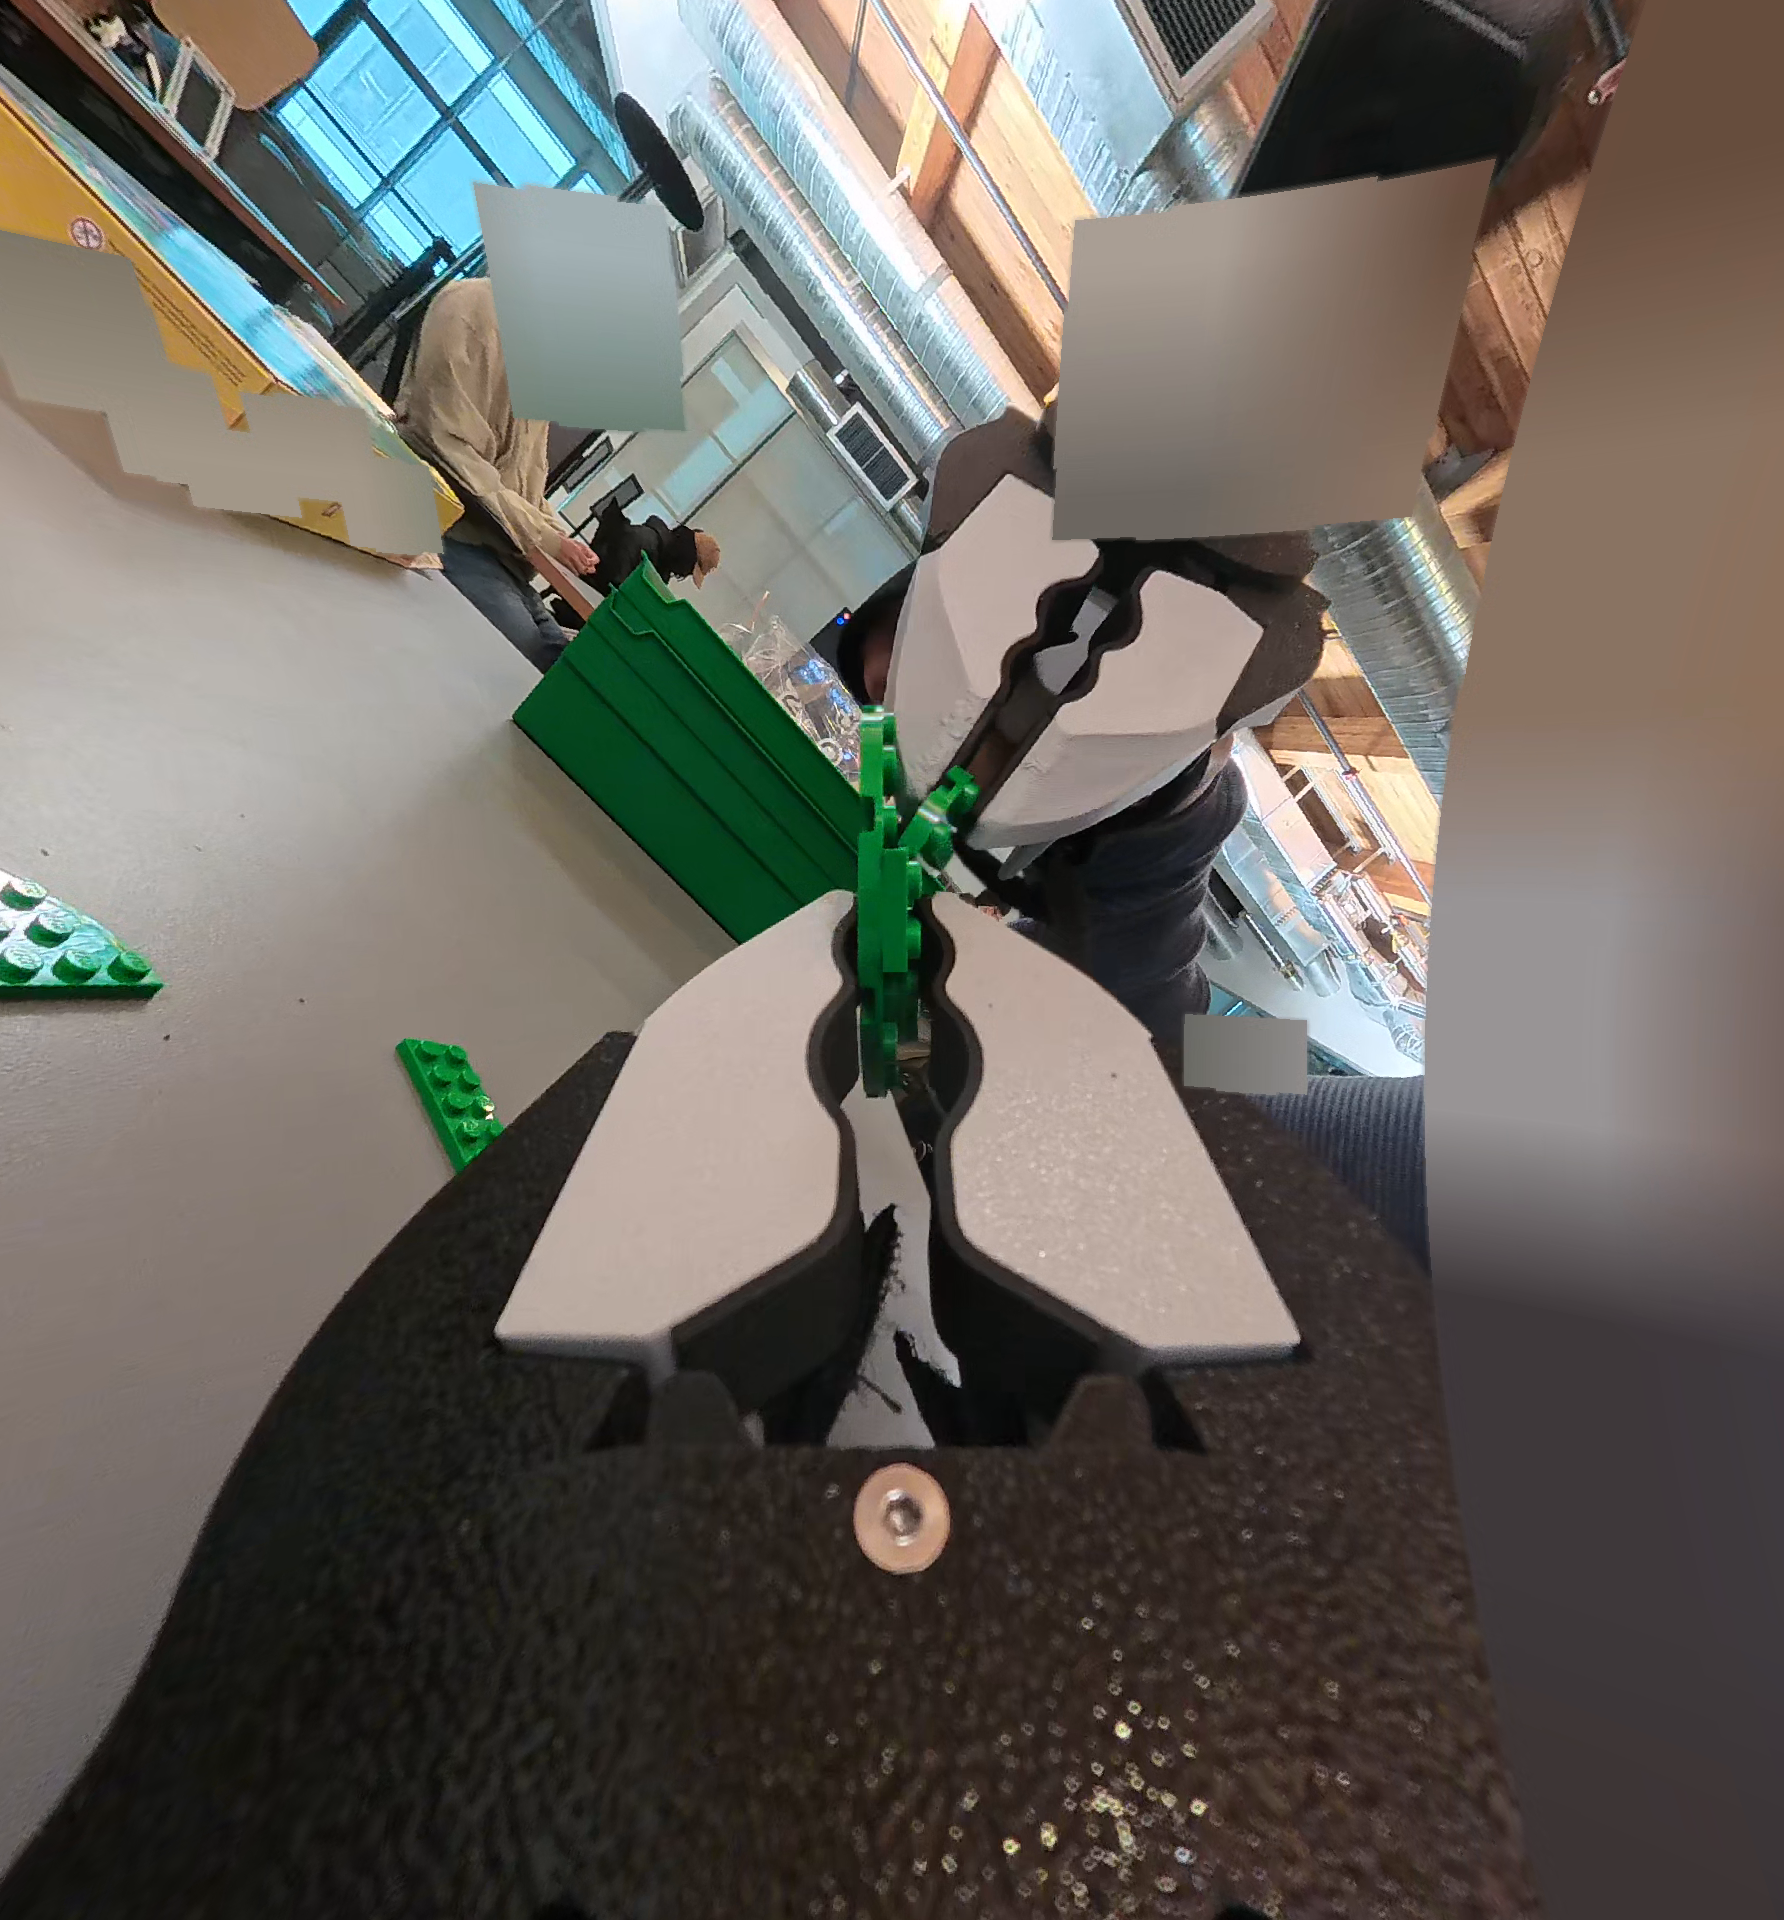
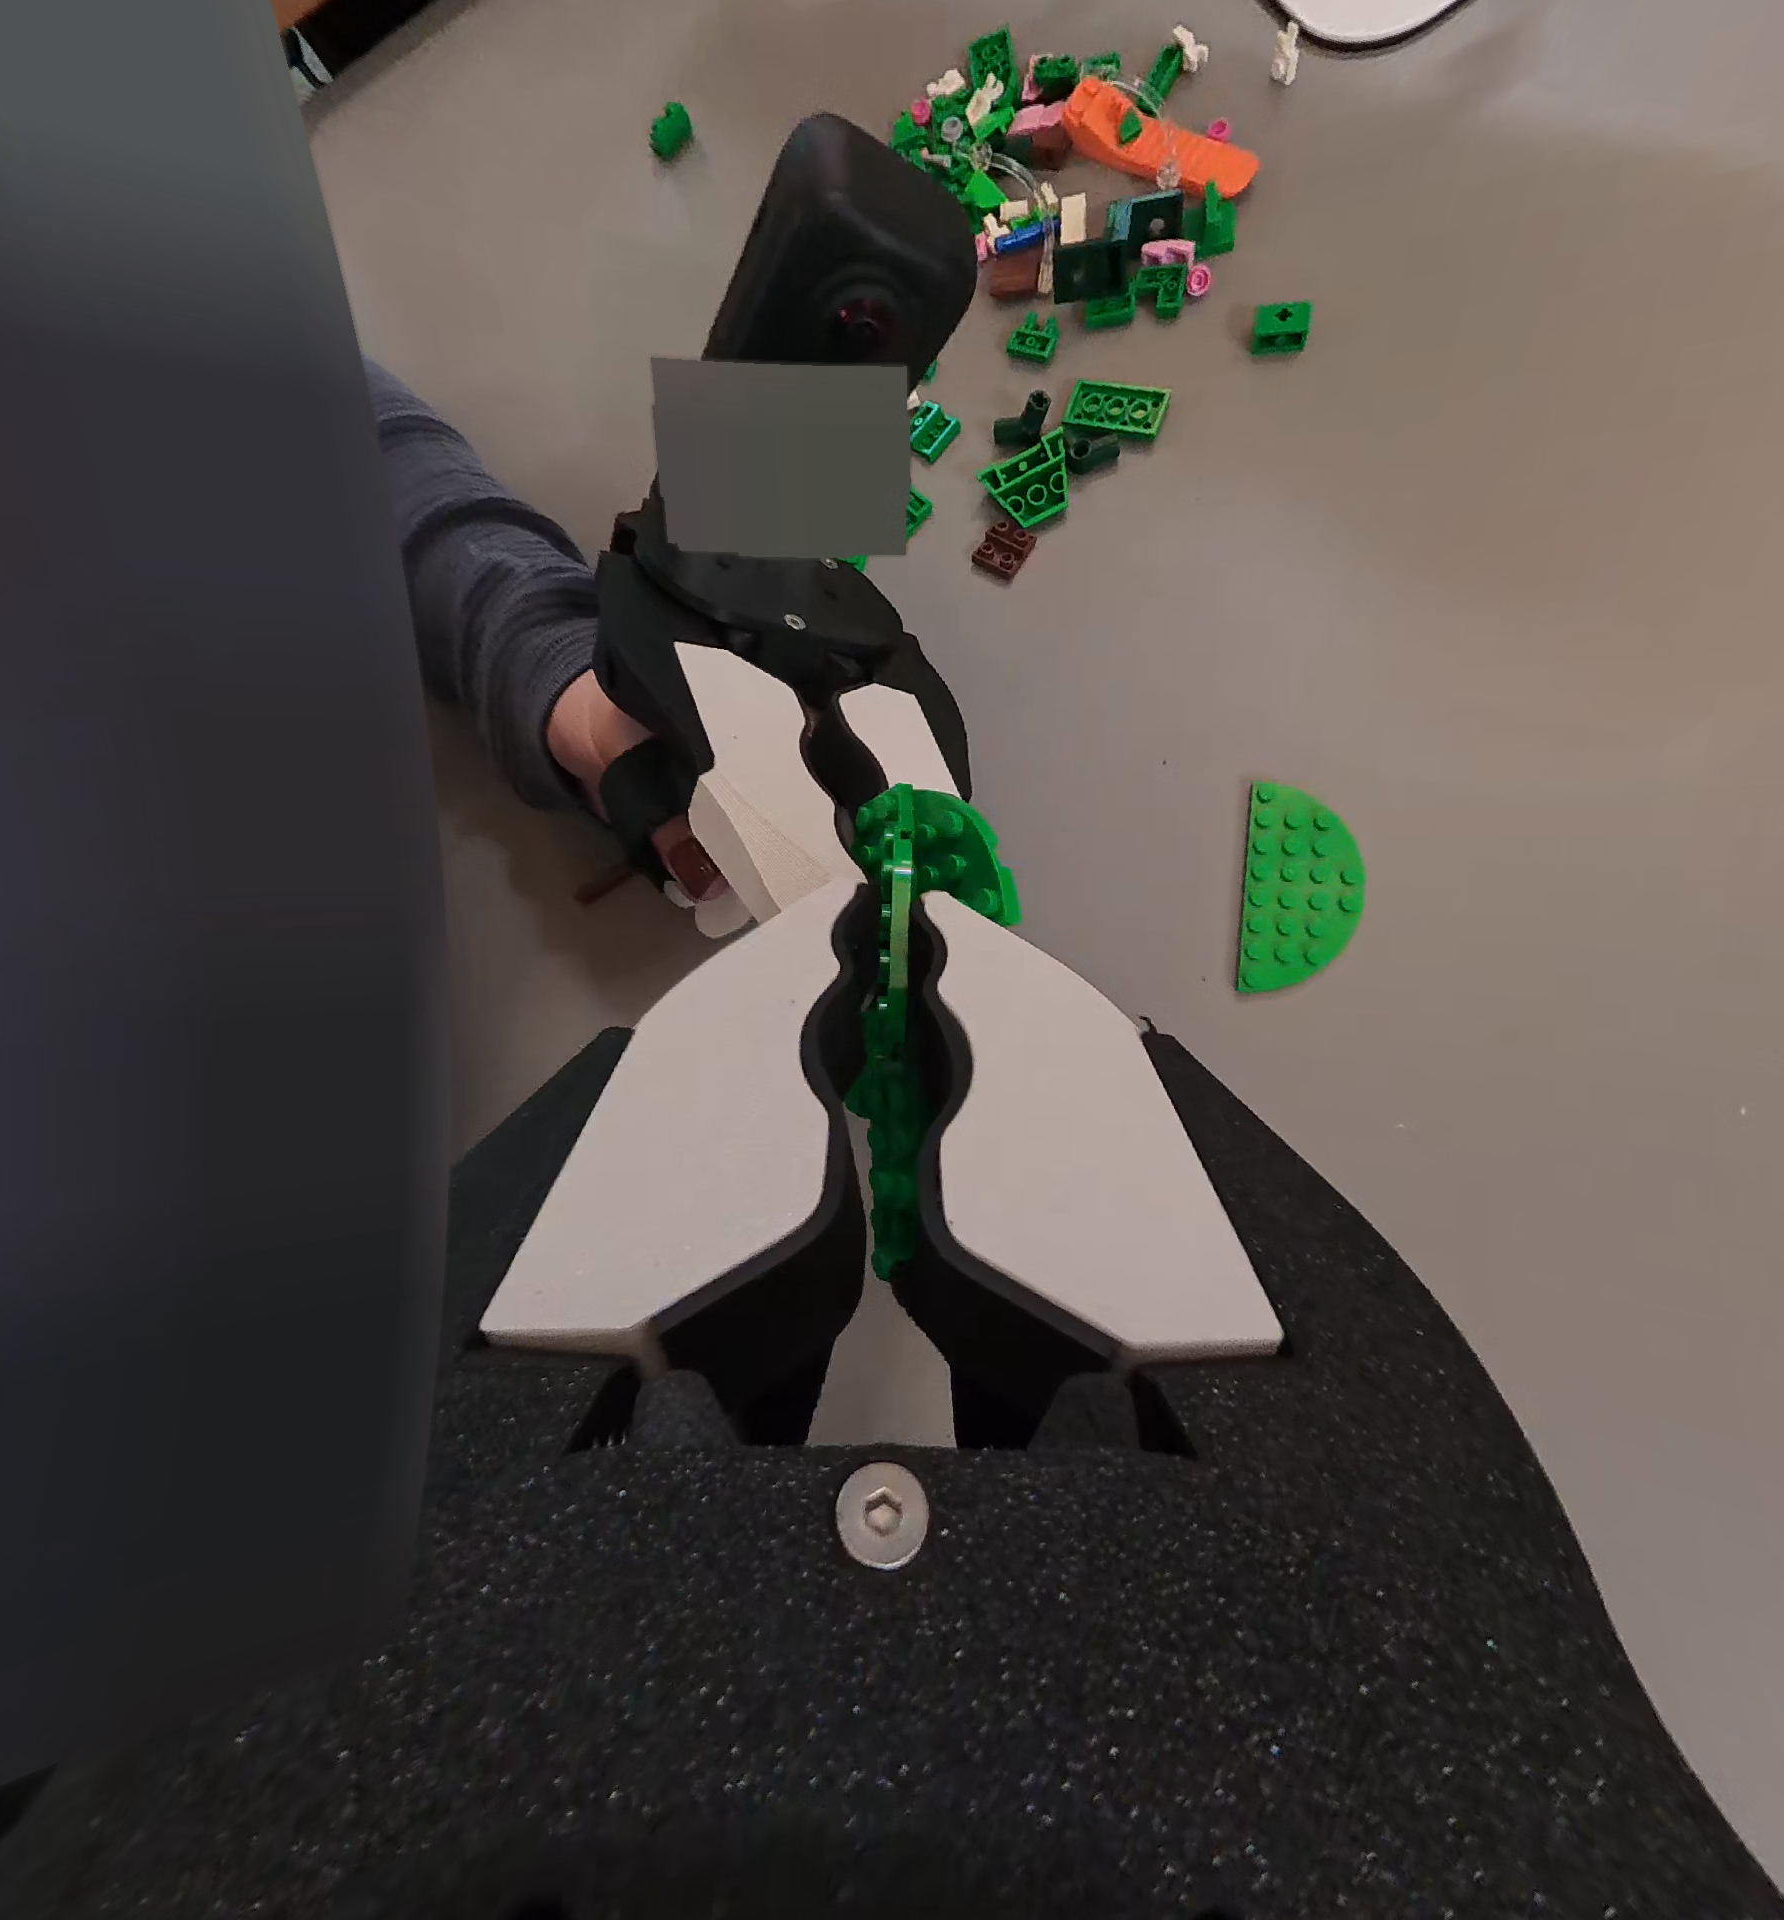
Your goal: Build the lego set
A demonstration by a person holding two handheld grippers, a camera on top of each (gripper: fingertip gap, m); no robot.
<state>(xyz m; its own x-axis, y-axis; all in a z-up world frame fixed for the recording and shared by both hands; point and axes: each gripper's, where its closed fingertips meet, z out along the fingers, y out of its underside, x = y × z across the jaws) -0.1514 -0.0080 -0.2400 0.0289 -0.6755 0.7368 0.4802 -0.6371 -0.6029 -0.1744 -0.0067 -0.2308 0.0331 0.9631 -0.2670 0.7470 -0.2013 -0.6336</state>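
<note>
My left gripper (image 1: 893, 920) is shut on a green plate (image 1: 883, 883), seen edge-on and held above the grey table (image 1: 192, 727). My right gripper (image 2: 888, 904) is shut on another green plate (image 2: 893, 1039), also edge-on. The two grippers face each other and the plates meet at their tips. In the right wrist view the left gripper (image 2: 872, 800) holds a half-round green plate (image 2: 955, 862). In the left wrist view the right gripper (image 1: 955, 821) shows just beyond mine, with its green plate (image 1: 945, 805) touching my plate at an angle.
A second half-round green plate (image 2: 1298, 888) lies on the table to the right. A narrow green plate (image 1: 452, 1096) lies near my left gripper. A pile of loose bricks (image 2: 1075, 208) sits farther off. A green bin (image 1: 690, 769) and a yellow box (image 1: 140, 270) stand at the table's far side. Less than 4 cm separates the two grippers' tips.
</note>
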